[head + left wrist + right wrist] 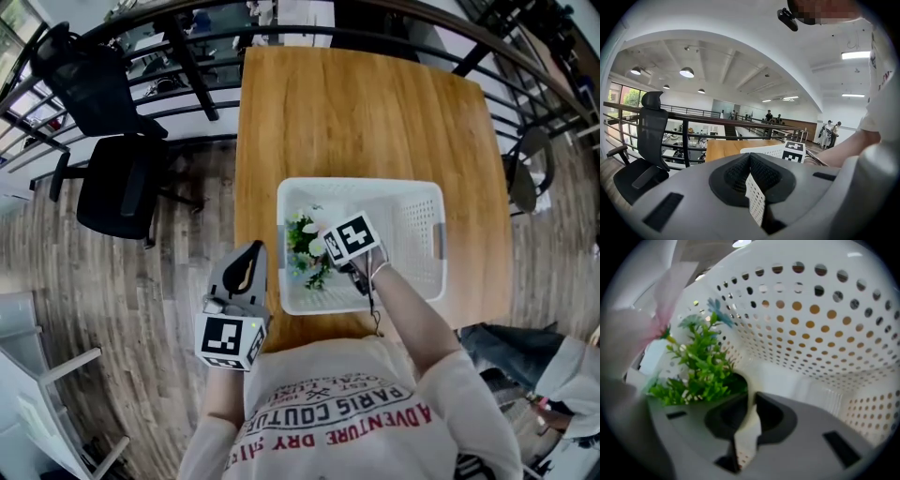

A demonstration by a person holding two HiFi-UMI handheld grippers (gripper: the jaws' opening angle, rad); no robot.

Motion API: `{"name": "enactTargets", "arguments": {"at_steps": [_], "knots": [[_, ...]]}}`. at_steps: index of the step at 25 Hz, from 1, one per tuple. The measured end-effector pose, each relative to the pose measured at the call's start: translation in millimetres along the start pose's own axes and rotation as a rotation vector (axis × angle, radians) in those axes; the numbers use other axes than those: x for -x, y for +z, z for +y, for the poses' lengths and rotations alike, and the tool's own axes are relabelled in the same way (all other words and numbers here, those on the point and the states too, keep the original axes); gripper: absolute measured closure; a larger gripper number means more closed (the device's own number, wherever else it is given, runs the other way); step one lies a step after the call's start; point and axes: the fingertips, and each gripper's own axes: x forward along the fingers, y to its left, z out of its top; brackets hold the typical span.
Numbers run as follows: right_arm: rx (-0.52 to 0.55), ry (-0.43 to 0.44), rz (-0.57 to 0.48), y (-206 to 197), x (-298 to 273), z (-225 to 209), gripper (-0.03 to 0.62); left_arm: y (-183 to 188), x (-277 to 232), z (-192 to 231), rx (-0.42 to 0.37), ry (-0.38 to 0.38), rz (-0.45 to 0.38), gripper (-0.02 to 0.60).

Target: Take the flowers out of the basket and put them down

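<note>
Pressing together with nothing seen between them, the jaws of the right gripper [751, 399] sit low inside the white basket [820, 329], with the flowers [701, 369] just beside them on the left. The left gripper [750, 159], its jaws also closed and empty, hangs beside the table [356, 112].

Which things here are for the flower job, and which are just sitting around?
For the job:
flowers
white basket
right gripper, inside the basket beside the flowers
wooden table

Just about:
left gripper, shut, off to the side
black office chair
railing
</note>
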Motion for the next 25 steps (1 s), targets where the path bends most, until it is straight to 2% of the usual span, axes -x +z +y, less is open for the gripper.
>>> {"name": "enactTargets", "arguments": {"at_steps": [6,13,19,25], "knots": [[0.050,-0.017,-0.065,5.7,22.4,2.5,0.523,12.9,-1.0,-11.9,-0.031,-0.014,-0.013,0.554],[0.077,0.015,-0.260,36.5,108.2,3.0,0.525,38.1,2.2,-45.2,-0.046,-0.002,-0.058,0.554],[0.126,0.000,-0.446,40.3,205.2,-28.5,0.525,60.2,-12.4,-106.2,-0.081,-0.010,-0.124,0.554],[0.095,-0.040,-0.583,4.1,297.4,-98.0,0.525,71.3,-36.7,-192.3,-0.099,-0.049,-0.149,0.555]]}}
